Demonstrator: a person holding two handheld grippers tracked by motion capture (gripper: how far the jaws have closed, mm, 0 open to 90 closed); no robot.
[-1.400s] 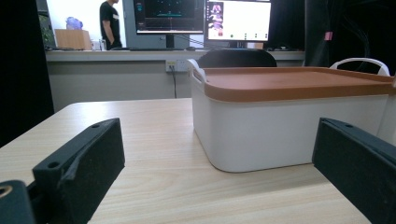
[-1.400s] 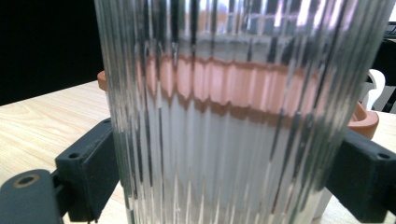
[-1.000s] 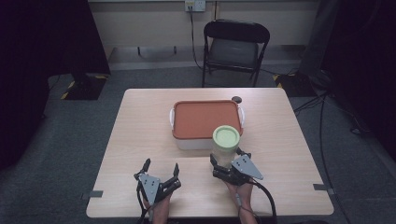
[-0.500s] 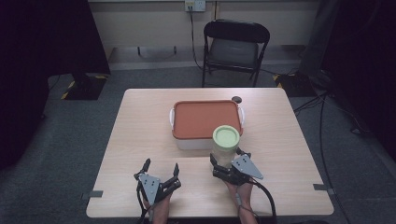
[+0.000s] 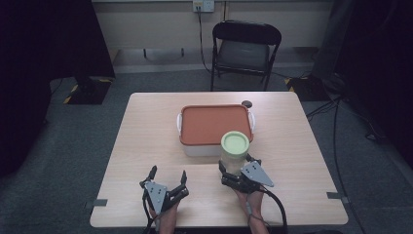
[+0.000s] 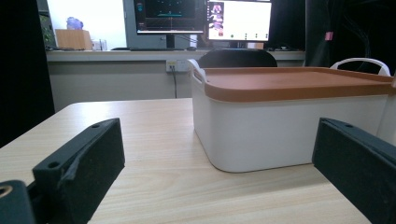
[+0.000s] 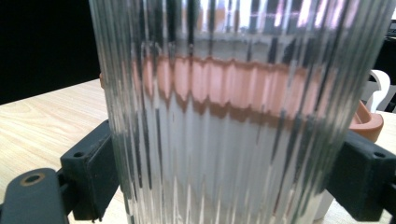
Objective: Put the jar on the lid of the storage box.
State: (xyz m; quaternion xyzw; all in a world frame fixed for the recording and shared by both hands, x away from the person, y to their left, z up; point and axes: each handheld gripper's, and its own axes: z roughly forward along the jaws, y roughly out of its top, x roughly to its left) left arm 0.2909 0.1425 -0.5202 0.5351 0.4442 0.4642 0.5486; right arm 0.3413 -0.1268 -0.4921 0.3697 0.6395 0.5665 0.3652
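While the counter [image 5: 146, 126] carries the orange-lidded white box [image 5: 215, 127] at its middle, we grip the ribbed glass jar [image 5: 234, 155], upright just before the box, in our right tool [image 5: 237, 171]; our left tool [image 5: 166, 180] stays spread near the front edge.

Box [image 5: 214, 126] just behind jar [image 5: 235, 152]

Ribbed clear jar [image 7: 243, 116], pale green lid [image 5: 235, 144], white box [image 6: 280, 126], orange lid [image 5: 214, 124]

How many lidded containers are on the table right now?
2: the white box with an orange lid at the table's centre, and the ribbed glass jar with a green lid just in front of it, between the right gripper's jaws.
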